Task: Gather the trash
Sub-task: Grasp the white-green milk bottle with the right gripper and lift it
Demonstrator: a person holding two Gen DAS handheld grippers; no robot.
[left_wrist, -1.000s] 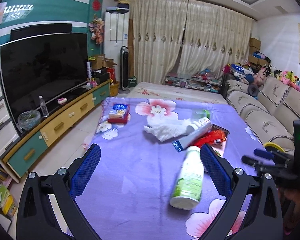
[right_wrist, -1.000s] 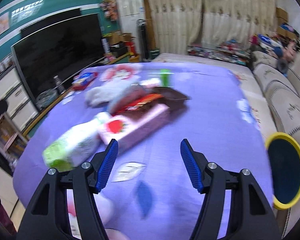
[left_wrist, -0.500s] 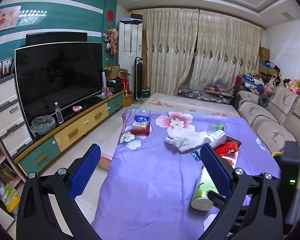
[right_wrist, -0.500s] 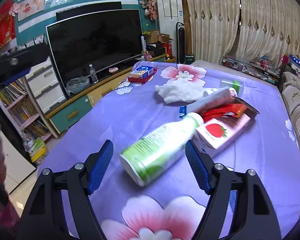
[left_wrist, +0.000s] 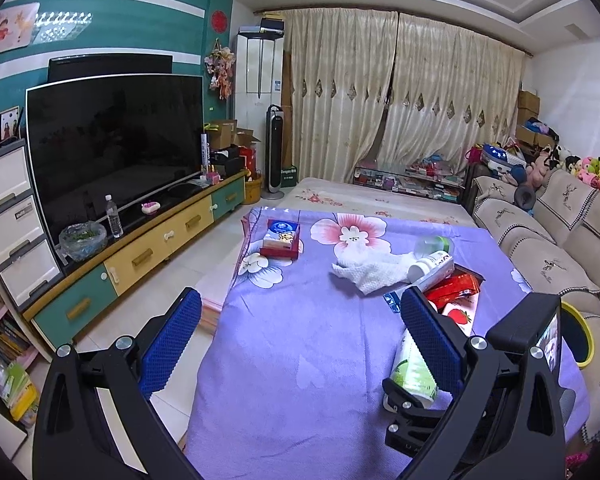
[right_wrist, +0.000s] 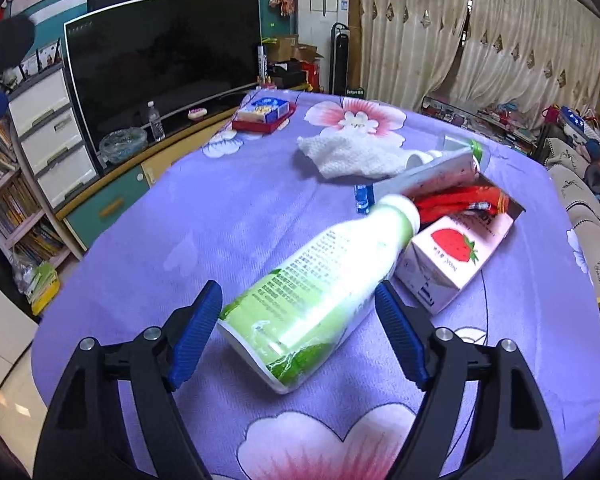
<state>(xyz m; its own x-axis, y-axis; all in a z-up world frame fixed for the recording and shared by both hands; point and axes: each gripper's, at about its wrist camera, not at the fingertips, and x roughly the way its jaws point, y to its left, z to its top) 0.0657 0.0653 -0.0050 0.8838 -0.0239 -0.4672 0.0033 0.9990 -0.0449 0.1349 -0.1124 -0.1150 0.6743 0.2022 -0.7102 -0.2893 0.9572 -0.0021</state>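
Note:
A white-and-green plastic bottle [right_wrist: 320,292] lies on its side on the purple flowered tablecloth [right_wrist: 220,220]. My right gripper [right_wrist: 299,286] straddles the bottle's base end; its jaws are opening and the blue pads do not press on it. Behind the bottle lie a pink strawberry carton [right_wrist: 456,256], a red wrapper [right_wrist: 460,200], a grey tube [right_wrist: 432,176] and a white crumpled tissue [right_wrist: 352,156]. My left gripper [left_wrist: 299,300] hangs open over bare cloth, nothing between its fingers. In the left wrist view the bottle [left_wrist: 410,368] shows beside the right finger.
A red tray with a blue pack [right_wrist: 264,114] sits at the table's far left corner. A yellow-rimmed bin [left_wrist: 576,336] stands at the right, by the sofa [left_wrist: 548,256]. A TV cabinet [left_wrist: 140,256] runs along the left, with floor between it and the table.
My right gripper has swung in from the right and come down over the bottle, with its jaws spread wider. The left gripper has drawn back a little from the table.

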